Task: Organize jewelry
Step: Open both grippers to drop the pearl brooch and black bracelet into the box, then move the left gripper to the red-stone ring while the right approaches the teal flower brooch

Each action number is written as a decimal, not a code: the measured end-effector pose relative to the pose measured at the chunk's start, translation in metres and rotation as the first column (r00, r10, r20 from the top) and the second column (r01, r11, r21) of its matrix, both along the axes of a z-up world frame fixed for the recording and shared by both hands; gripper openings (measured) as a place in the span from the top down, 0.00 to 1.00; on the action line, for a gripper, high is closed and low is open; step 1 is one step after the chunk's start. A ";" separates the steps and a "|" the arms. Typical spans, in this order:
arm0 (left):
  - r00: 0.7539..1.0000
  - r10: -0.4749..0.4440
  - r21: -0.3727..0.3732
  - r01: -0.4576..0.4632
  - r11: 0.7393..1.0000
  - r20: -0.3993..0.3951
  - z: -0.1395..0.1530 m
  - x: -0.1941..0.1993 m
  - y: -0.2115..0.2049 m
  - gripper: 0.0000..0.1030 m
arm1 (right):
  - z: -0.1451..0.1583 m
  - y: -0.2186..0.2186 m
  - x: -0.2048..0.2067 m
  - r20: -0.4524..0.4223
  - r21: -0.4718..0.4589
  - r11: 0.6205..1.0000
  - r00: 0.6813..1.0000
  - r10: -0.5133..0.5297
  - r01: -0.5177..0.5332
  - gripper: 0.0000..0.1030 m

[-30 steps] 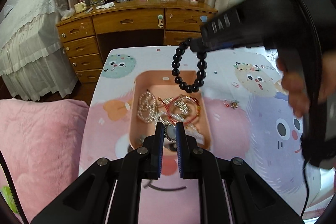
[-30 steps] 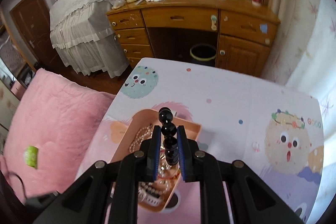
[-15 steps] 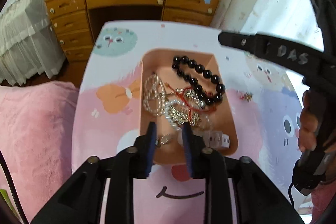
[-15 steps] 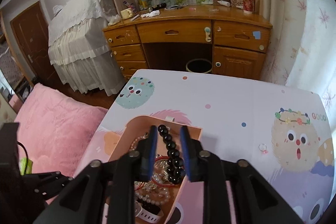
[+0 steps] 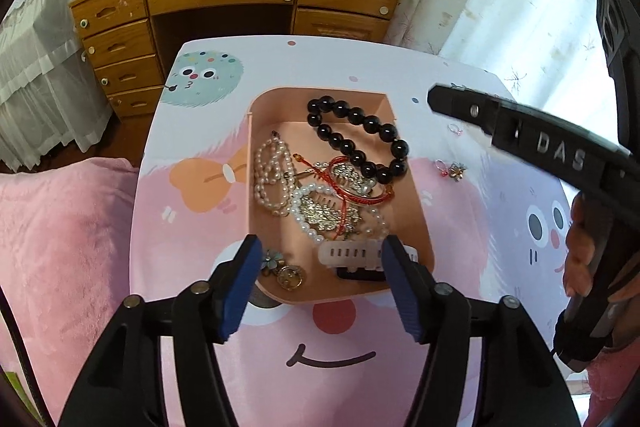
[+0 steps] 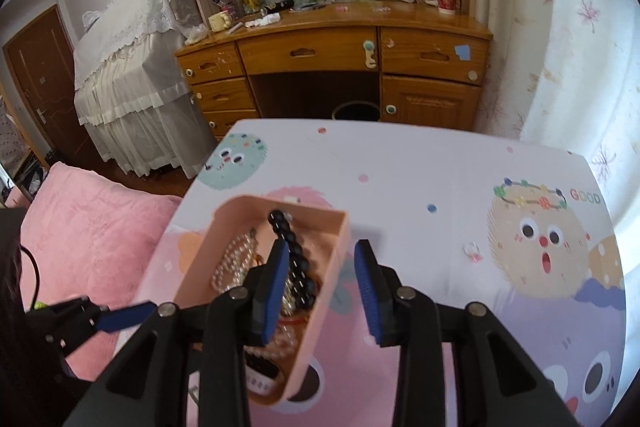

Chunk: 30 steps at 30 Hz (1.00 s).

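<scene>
Ok, both tongs released, nothing held. Left gripper (image 5: pixel 320 281) has its blue pads spread wide, sitting at the near end of the pink tray (image 5: pixel 416 195), w/ the tray's near rim between the fingers. Right gripper (image 6: pixel 322 293) is open too; its left pad (image 6: pixel 276 283) is over the tray interior, its right pad is outside the tray wall, above the tablecloth.

Black bead bracelet (image 5: pixel 358 139) lies inside the tray, far-right part, flat on the tray floor and partly on the other pieces. Same bracelet in the right wrist view (image 6: pixel 294 255) shows as a dark bead string running behind the left pad.

Rest of tray contents: pearl strand (image 5: pixel 272 179) along the left side, red cord bracelet (image 5: pixel 352 187) tangled w/ gold-tone pieces mid-tray, white slotted strap (image 5: pixel 352 253) at the near end, small flower charm (image 5: pixel 274 261) near the left pad.

Outside the tray, on the cartoon tablecloth (image 6: pixel 440 187): small ring w/ pink stone (image 6: pixel 472 251) well to the right, and a small flower earring (image 5: pixel 456 171) just right of the tray. Wooden desk (image 6: pixel 332 55) stands behind the table.
</scene>
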<state>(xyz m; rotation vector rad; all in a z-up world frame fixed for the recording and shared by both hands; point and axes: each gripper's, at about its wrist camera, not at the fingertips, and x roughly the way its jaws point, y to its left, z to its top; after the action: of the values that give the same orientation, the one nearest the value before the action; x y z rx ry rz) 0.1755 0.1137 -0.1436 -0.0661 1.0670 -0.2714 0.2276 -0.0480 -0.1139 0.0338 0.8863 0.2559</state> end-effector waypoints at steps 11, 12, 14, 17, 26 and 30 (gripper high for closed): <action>0.997 -0.037 0.063 0.033 0.997 0.066 0.021 -0.020 -0.030 0.24 | -0.018 -0.039 -0.037 -0.058 -0.025 0.999 0.998 -0.036 0.034 0.54; 0.997 -0.056 0.067 0.051 0.996 0.062 0.022 -0.021 -0.034 0.24 | -0.020 -0.046 -0.041 -0.067 -0.009 0.999 0.997 -0.044 0.043 0.52; 0.992 -0.111 0.084 0.107 0.991 0.051 0.026 -0.027 -0.046 0.24 | -0.024 -0.057 -0.046 -0.092 0.008 0.998 0.994 -0.056 0.057 0.51; 0.986 -0.160 0.084 0.156 0.984 0.036 0.027 -0.033 -0.061 0.23 | -0.028 -0.074 -0.054 -0.108 -0.008 0.998 0.992 -0.068 0.067 0.50; 0.976 -0.211 0.176 0.216 0.960 -0.047 0.017 -0.044 -0.119 0.15 | -0.027 -0.114 -0.062 -0.093 -0.201 0.979 0.996 -0.010 -0.009 0.49; 0.977 -0.207 0.229 0.212 0.950 -0.049 0.019 -0.040 -0.143 0.10 | -0.023 -0.133 -0.062 -0.064 -0.268 0.957 0.993 0.101 -0.115 0.48</action>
<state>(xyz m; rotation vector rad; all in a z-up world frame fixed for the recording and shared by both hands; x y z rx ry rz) 0.1357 -0.0292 -0.1246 0.2572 1.1249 -0.3356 0.1656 -0.1810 -0.1366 -0.2646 0.9677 0.2343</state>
